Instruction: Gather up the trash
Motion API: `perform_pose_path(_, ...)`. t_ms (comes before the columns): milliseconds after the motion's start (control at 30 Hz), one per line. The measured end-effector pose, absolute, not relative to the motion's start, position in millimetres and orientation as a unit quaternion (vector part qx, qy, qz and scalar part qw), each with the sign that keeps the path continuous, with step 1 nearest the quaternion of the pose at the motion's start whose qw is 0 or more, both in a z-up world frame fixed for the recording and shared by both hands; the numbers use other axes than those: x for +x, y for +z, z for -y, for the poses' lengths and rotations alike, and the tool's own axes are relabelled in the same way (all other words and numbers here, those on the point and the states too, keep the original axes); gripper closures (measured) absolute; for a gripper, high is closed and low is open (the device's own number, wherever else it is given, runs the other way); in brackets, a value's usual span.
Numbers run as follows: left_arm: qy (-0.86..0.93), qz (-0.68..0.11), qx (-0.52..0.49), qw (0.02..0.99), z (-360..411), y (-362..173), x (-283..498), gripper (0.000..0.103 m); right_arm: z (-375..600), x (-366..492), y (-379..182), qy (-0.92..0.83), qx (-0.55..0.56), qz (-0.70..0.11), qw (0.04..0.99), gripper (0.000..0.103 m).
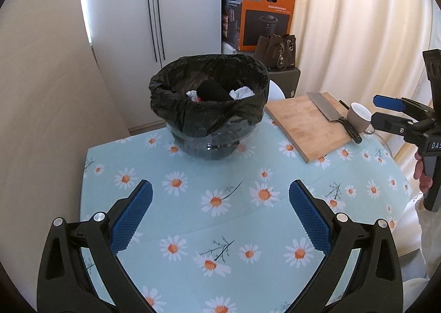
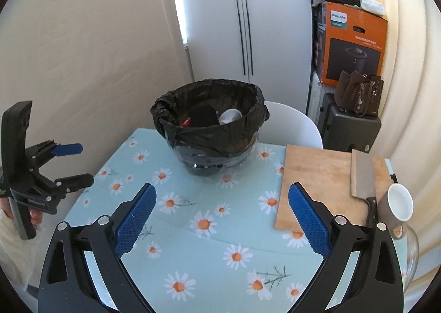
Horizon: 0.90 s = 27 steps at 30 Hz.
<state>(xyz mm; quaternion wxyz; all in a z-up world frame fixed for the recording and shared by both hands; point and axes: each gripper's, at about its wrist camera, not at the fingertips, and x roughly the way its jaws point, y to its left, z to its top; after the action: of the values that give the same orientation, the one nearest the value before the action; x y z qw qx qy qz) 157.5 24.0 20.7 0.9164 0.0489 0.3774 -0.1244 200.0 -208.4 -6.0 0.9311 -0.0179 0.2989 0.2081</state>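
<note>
A clear bin lined with a black bag (image 1: 209,98) stands at the far side of the daisy tablecloth (image 1: 220,219); it also shows in the right wrist view (image 2: 212,122). Inside lie crumpled white paper (image 1: 241,92), a black item (image 1: 212,91) and something red. My left gripper (image 1: 220,197) is open and empty above the cloth, short of the bin. My right gripper (image 2: 222,200) is open and empty too. Each gripper shows in the other's view: the right (image 1: 386,111), the left (image 2: 80,161).
A wooden cutting board (image 1: 308,122) with a cleaver (image 1: 328,109) lies right of the bin, with a grey cup (image 1: 358,117) on its side by the knife handle. A white chair (image 2: 292,125) stands behind the table. Boxes and a brown bag (image 2: 358,92) are stacked at back right.
</note>
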Motion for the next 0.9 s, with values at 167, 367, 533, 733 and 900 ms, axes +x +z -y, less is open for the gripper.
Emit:
perform_pose_path(167, -0.122, -0.376, 0.043, 0.918, -26.9, 19.3, 140.3, 0.006, 210.4, 184.8, -6.8, 0.204, -0.02, -0.296, 0.933, 0.01)
perform_pose_path(367, -0.122, -0.373, 0.044, 0.919, -24.7, 20.2, 128.3, 0.006, 215.3, 173.0, -7.7, 0.203, -0.017, -0.298, 0.933, 0.01)
perform_pose_path(533, -0.123, -0.371, 0.048, 0.919, -21.5, 22.9, 121.0, 0.006, 215.9, 166.0, -9.3, 0.202, -0.026, -0.3, 0.932, 0.01)
perform_pose_path(733, -0.126, -0.376, 0.044, 0.917, -18.4, 22.5, 115.7, 0.006, 216.6, 157.7, -11.2, 0.204, -0.027, -0.303, 0.931, 0.01)
perform_pose_path(900, -0.128, -0.378, 0.044, 0.916, -15.5, 21.8, 110.9, 0.006, 216.1, 153.0, -13.9, 0.205, -0.03, -0.306, 0.929, 0.01)
